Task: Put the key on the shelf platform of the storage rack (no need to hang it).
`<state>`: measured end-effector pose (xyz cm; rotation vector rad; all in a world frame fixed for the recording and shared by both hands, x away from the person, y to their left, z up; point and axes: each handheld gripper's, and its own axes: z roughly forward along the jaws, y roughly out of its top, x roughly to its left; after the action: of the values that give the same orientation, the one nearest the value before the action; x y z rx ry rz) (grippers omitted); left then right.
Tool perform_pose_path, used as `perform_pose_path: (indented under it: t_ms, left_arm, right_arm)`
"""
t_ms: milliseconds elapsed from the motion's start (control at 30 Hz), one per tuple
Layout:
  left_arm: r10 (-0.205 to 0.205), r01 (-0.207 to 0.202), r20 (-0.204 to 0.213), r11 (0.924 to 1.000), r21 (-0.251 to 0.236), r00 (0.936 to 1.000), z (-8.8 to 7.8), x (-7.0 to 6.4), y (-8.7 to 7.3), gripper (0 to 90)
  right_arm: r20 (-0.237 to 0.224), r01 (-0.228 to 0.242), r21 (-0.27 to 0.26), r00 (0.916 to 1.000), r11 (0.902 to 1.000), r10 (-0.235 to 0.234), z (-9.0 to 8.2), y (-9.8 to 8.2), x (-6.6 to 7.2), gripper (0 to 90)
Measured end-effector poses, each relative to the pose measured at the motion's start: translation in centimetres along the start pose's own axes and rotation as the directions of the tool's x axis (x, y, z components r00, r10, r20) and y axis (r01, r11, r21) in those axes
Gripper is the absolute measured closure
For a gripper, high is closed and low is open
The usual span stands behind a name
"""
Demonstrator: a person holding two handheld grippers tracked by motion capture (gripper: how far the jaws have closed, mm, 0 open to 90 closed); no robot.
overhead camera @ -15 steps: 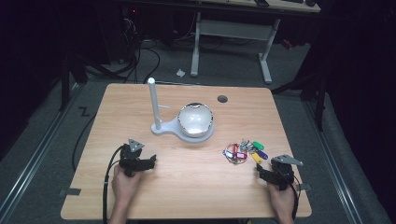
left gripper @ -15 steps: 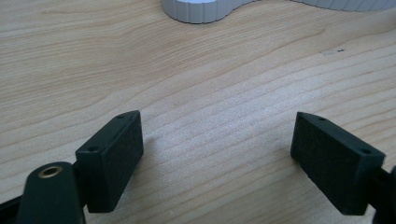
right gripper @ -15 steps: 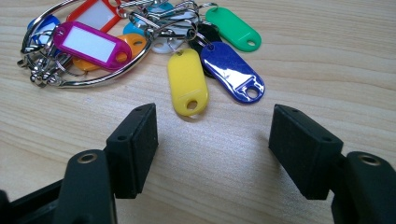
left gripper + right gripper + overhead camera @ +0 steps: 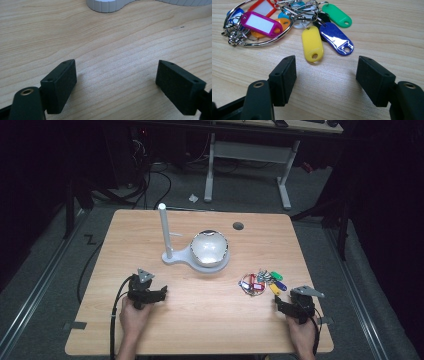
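— On the near left of the wooden table (image 4: 200, 320), what do you see?
— A hand (image 4: 134, 316) holding the left gripper (image 4: 161, 293). Its jaws are spread wide with bare wood between them, pinching nothing.

— What lies ahead of it?
— In the left gripper view, the edge of a white stand base (image 4: 107, 6) sits at the far side, well apart from the jaws. From above, that base (image 4: 175, 256) carries an upright white post (image 4: 164, 231) on its left end and a shiny bowl (image 4: 210, 248) on its right end, around the middle of the table.

— And the near right?
— The other hand (image 4: 300, 332) holds the right gripper (image 4: 278, 304). Its jaws also stand apart and empty, low over the wood.

— Anything close to them?
— A bunch of key tags (image 4: 260, 281) on metal rings, just beyond the jaws and to their left. In the right gripper view the yellow tag (image 4: 312, 46) reaches nearest, pointing toward the gap but not touching either jaw. A blue tag (image 4: 336, 38) lies beside it on the right, a green tag (image 4: 336, 15) farther off, and a pink tag (image 4: 260, 23) with a white label rests on the big ring (image 4: 262, 42) at the left.

— Anything else on the table?
— A small dark round hole (image 4: 238, 226) near the far edge.
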<state>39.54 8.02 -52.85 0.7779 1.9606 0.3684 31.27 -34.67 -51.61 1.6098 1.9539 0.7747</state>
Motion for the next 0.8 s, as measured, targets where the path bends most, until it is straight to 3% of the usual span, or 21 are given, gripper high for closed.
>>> perform_pose_path:
  t_ms: [800]
  left_arm:
    - [0.007,-0.007,0.004,1.0,0.002,1.0,0.0,0.04,0.01,17.4]
  right_arm:
    - [-0.017,0.017,-0.007,0.9997,0.9998,-0.017,-0.21,-0.17,0.25,38.4]
